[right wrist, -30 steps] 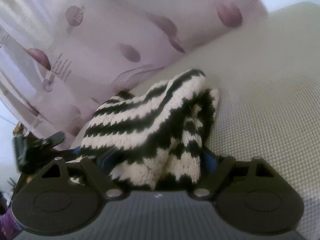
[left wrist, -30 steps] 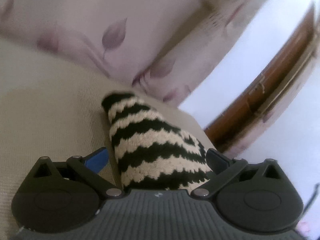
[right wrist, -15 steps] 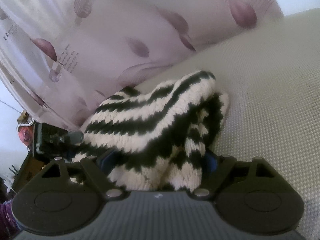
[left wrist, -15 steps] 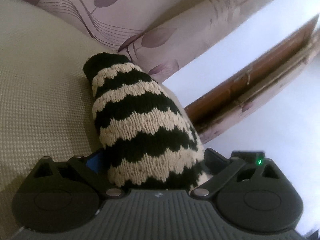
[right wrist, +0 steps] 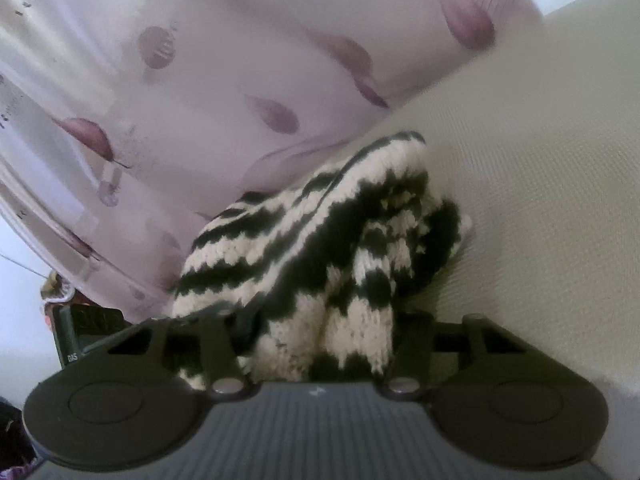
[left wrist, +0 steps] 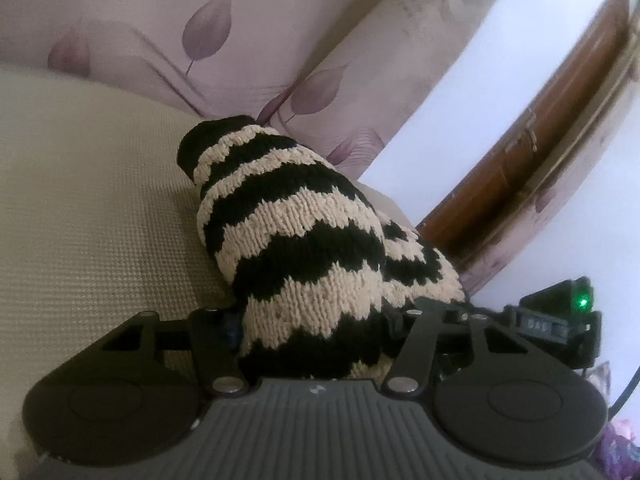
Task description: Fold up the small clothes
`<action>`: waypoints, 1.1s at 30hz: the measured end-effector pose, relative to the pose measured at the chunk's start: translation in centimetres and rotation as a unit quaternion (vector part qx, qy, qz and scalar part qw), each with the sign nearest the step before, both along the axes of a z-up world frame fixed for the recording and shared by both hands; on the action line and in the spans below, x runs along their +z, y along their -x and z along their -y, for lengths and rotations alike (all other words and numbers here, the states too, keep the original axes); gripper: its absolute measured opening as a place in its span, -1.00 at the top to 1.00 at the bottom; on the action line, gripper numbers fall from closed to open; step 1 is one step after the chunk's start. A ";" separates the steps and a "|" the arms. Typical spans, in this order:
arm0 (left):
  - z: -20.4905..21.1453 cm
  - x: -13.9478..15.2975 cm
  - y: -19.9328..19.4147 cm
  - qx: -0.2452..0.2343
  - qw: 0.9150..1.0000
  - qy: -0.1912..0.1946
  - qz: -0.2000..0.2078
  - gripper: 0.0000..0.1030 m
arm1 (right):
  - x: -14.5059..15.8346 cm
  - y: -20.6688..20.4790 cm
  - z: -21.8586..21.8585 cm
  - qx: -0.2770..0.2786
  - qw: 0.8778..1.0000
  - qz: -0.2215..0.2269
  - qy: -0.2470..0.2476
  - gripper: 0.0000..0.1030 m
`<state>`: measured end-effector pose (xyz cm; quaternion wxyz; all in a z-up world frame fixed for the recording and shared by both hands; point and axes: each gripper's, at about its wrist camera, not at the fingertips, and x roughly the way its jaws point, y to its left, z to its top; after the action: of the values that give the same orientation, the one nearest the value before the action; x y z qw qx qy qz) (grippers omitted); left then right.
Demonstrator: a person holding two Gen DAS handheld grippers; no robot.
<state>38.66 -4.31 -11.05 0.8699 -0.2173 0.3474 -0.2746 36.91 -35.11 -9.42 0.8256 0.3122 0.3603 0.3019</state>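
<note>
A small knitted garment [left wrist: 304, 240] with black and cream wavy stripes is held between both grippers above a beige textured surface [left wrist: 80, 220]. My left gripper [left wrist: 316, 332] is shut on one end of it; the fingertips are hidden under the knit. In the right wrist view the same garment [right wrist: 320, 248] bunches up in folds, and my right gripper [right wrist: 316, 336] is shut on its other end. The right gripper's body [left wrist: 560, 320] with a green light shows at the right of the left wrist view.
A pale curtain with purple leaf print [left wrist: 208, 32] hangs close behind the beige surface, also in the right wrist view [right wrist: 200, 80]. A brown wooden frame [left wrist: 540, 152] runs diagonally at the right. The left gripper's body [right wrist: 84, 328] shows at the lower left.
Both grippers have tilted and shifted while holding the garment. The right gripper has come closer into the left wrist view, and the knit bunches more between them.
</note>
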 end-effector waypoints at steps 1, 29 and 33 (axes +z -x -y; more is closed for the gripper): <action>-0.5 0.5 0.5 0.003 1.000 0.001 -0.004 -0.13 | 0.4 0.6 -0.3 -0.002 1.000 0.003 0.001 0.02; -13.6 8.0 21.8 0.078 0.995 -0.063 0.010 -0.13 | 5.4 18.7 -13.5 0.059 0.995 0.035 -0.073 0.02; -14.3 8.1 23.4 0.081 0.994 -0.071 0.016 -0.13 | 5.3 20.0 -14.5 0.061 0.995 0.038 -0.071 0.02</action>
<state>15.22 10.02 -2.96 0.9081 -0.1779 0.3330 -0.1810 16.87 -20.62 -4.08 0.7946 0.3357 0.3245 0.3882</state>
